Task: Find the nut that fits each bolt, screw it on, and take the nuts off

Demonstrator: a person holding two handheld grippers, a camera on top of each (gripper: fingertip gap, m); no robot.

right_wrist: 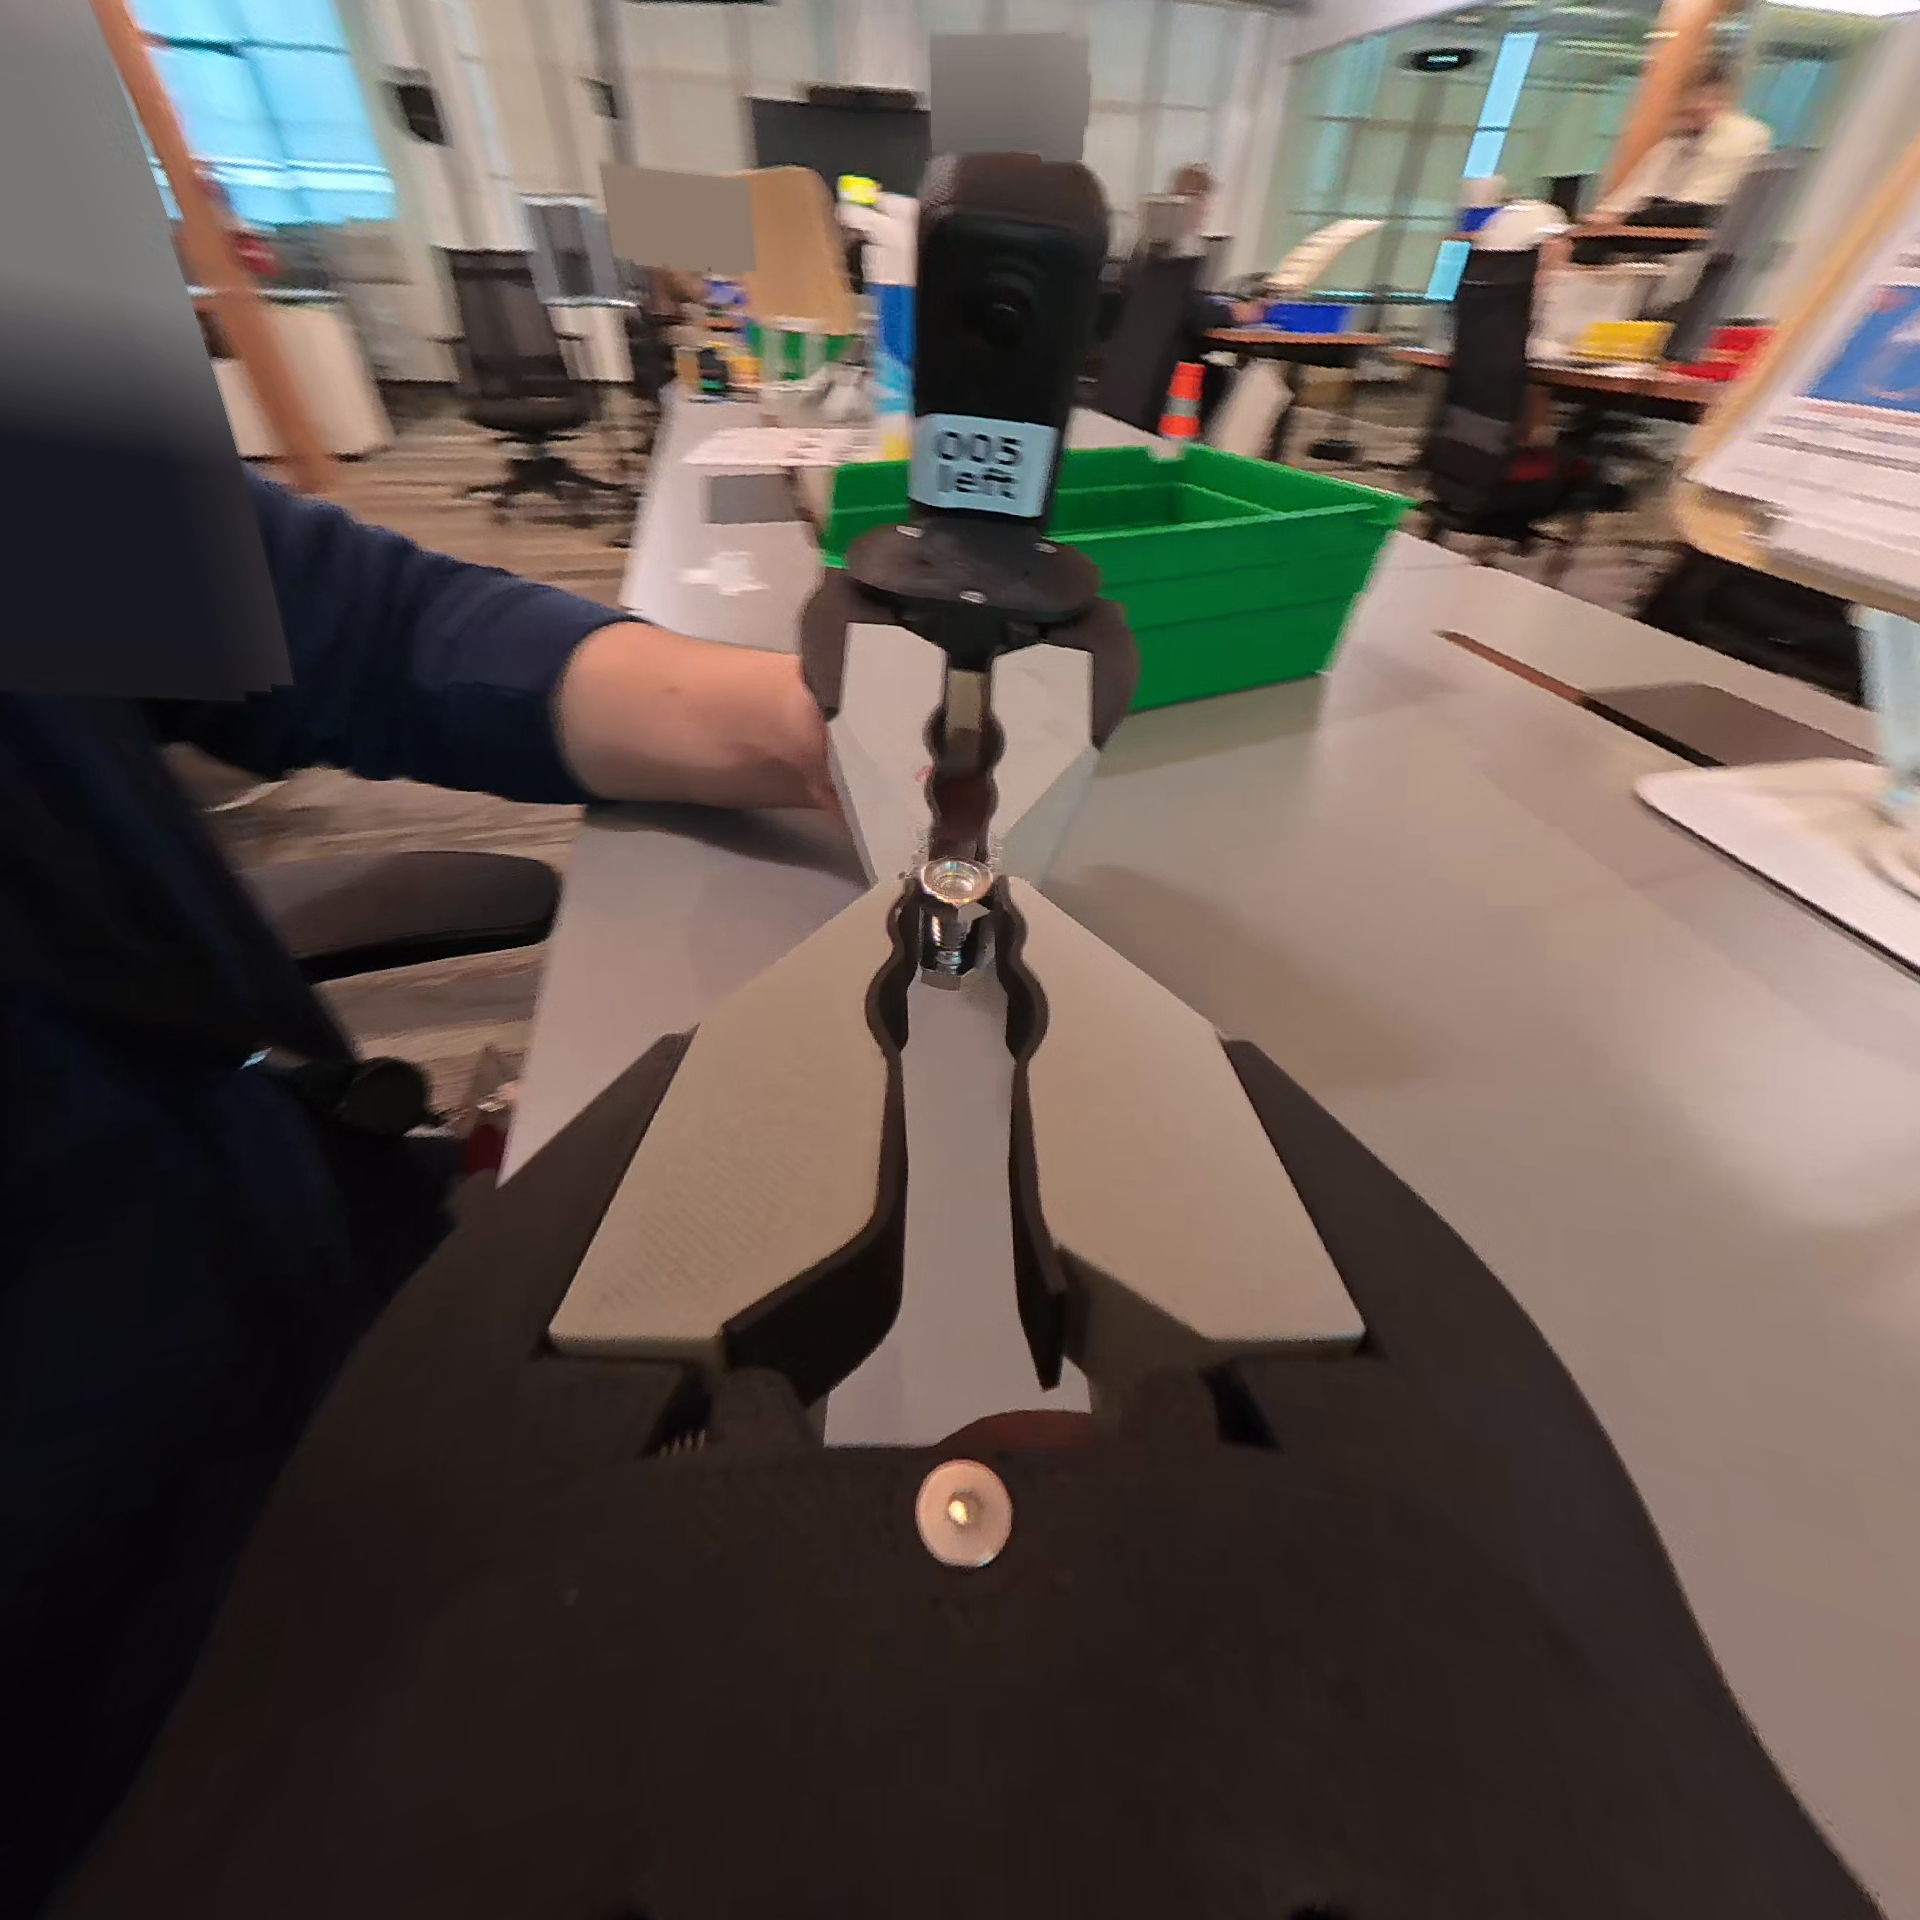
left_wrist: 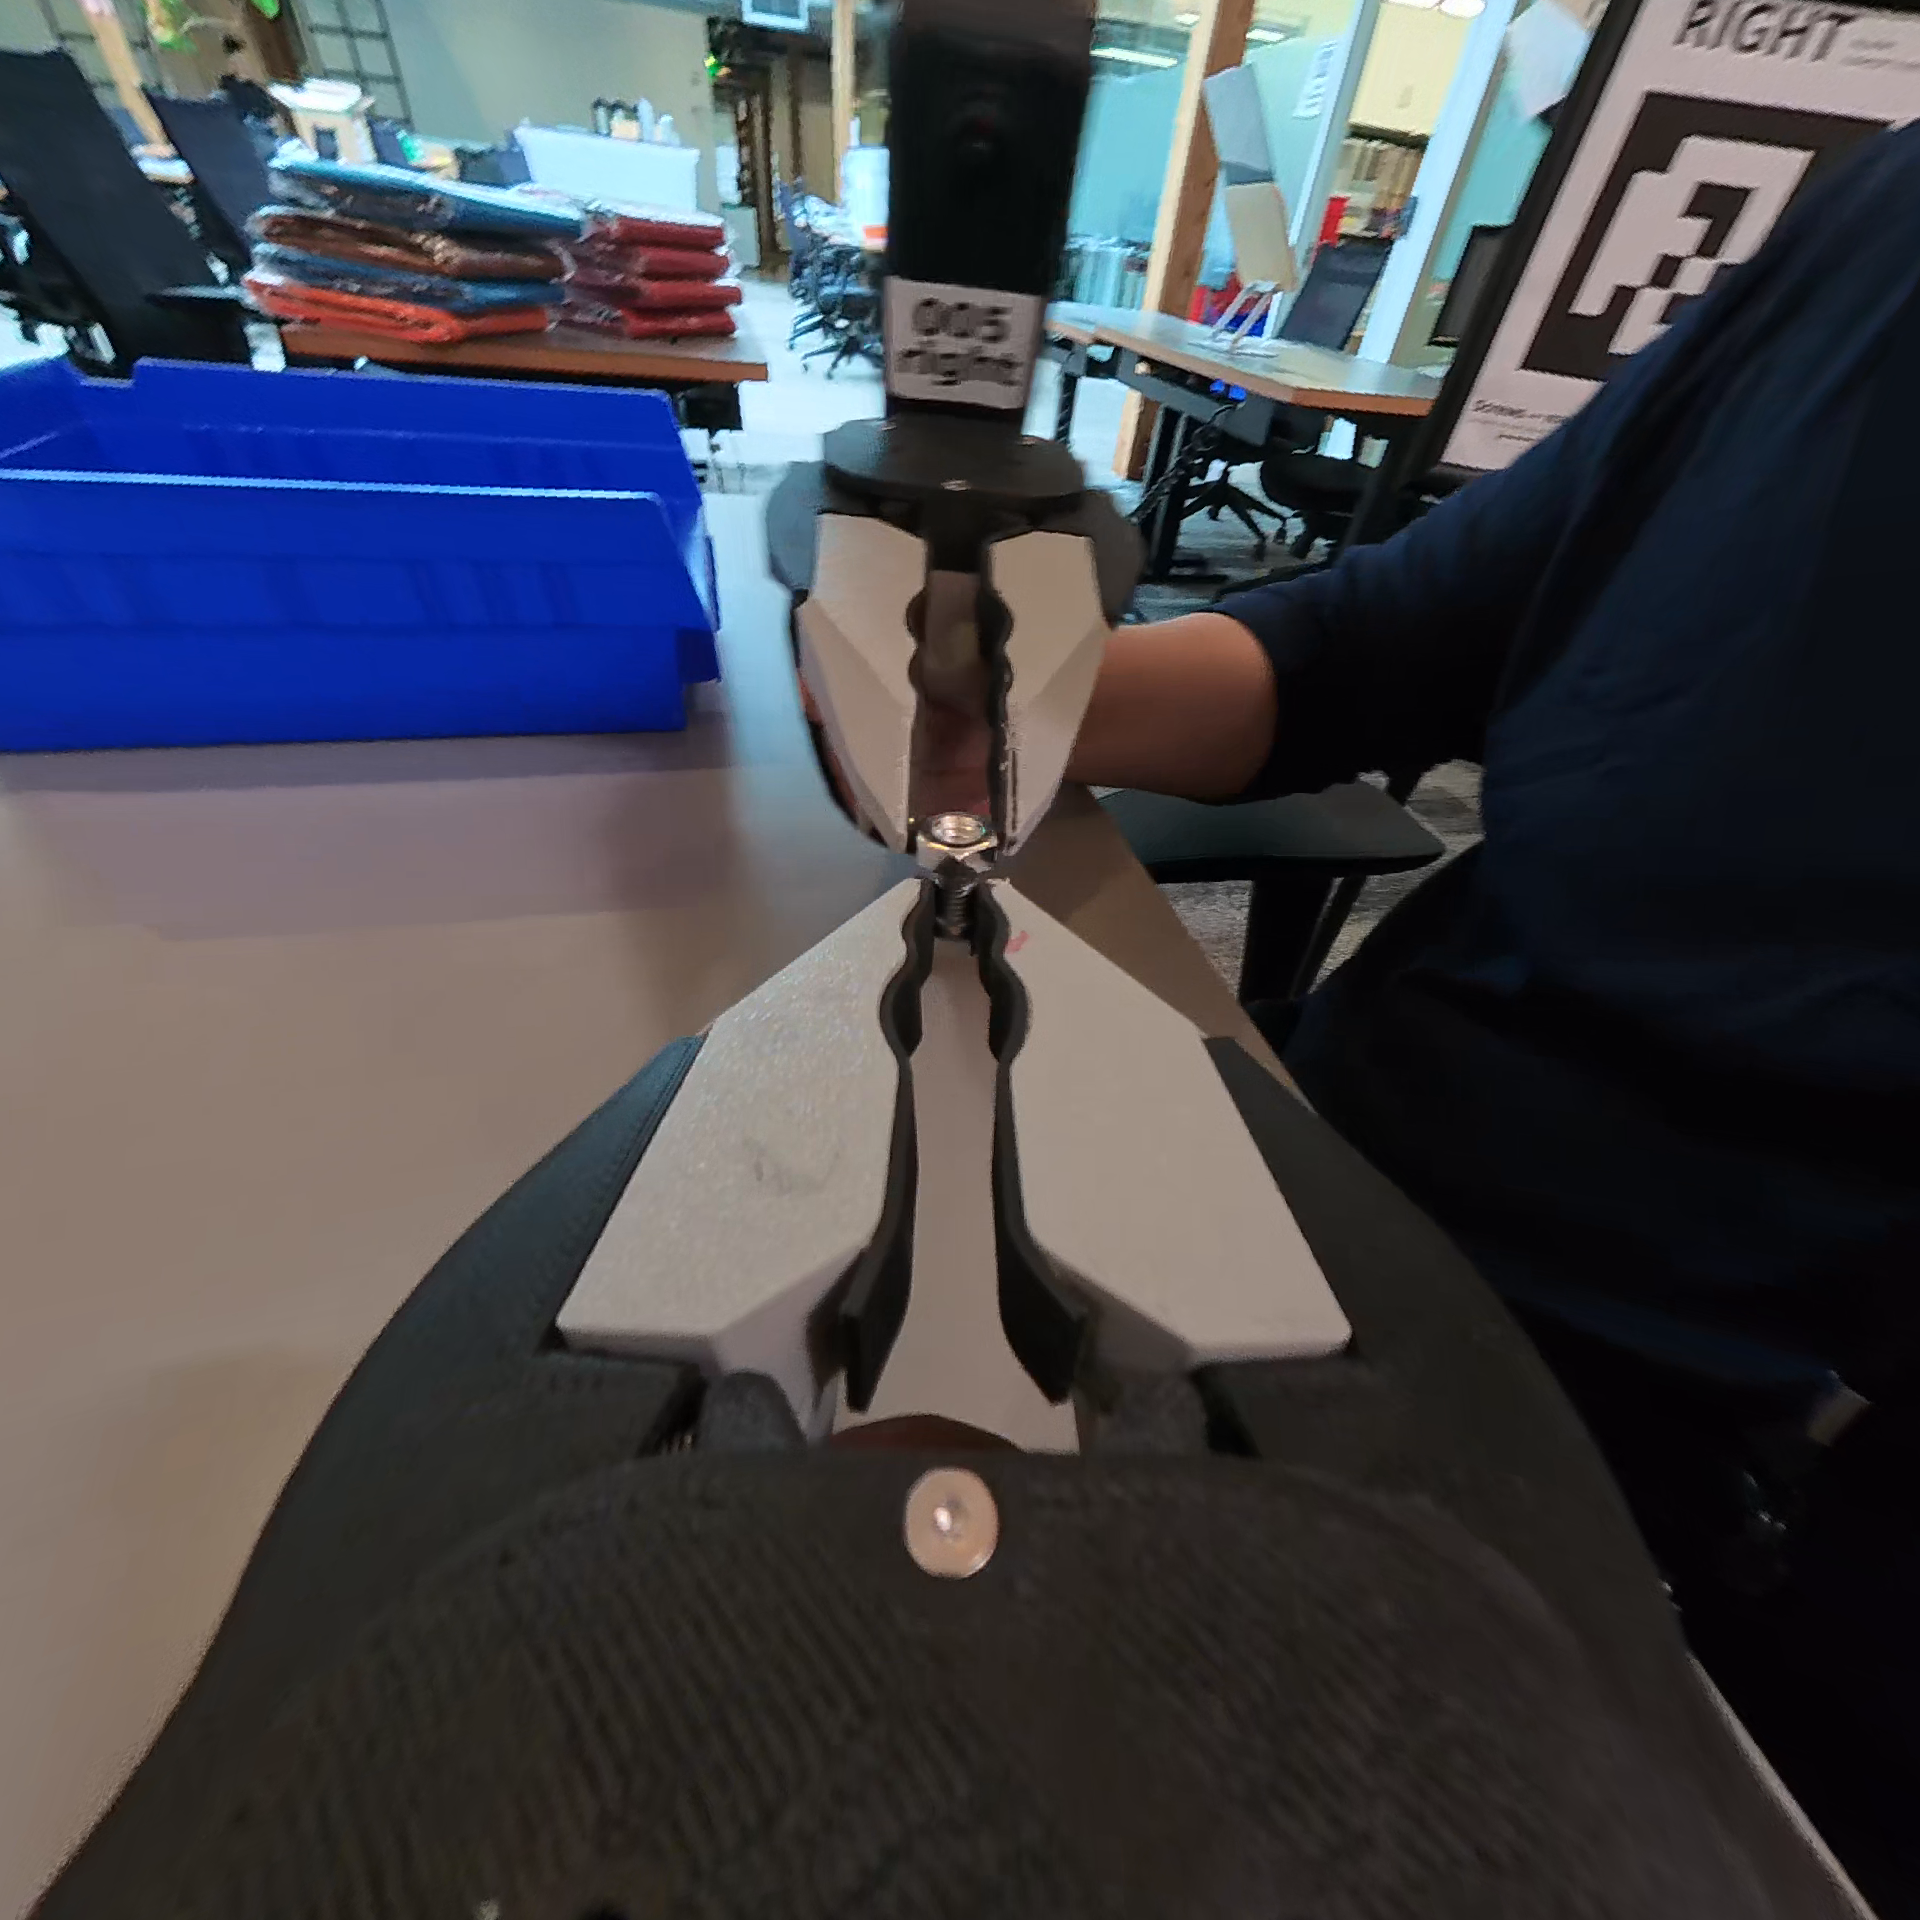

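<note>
Two grippers meet tip to tip above a grey tabletop (left_wrist: 364,1039), left gripper (left_wrist: 951,914) clamped on a bolt (left_wrist: 951,912); right gripper (right_wrist: 951,940) gripping its nut (right_wrist: 948,974)

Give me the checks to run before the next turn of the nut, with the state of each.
1. Left gripper shut on the bolt: ok.
2. Right gripper shut on the nut: ok.
3. Nut on the thread: ok, bare thread shows beside it.
4. Grippers in line, tip to tip: ok.
5. How far the nut has run along the bolt: cannot tell.
6. Table under the parts, should one drop: ok.
</note>
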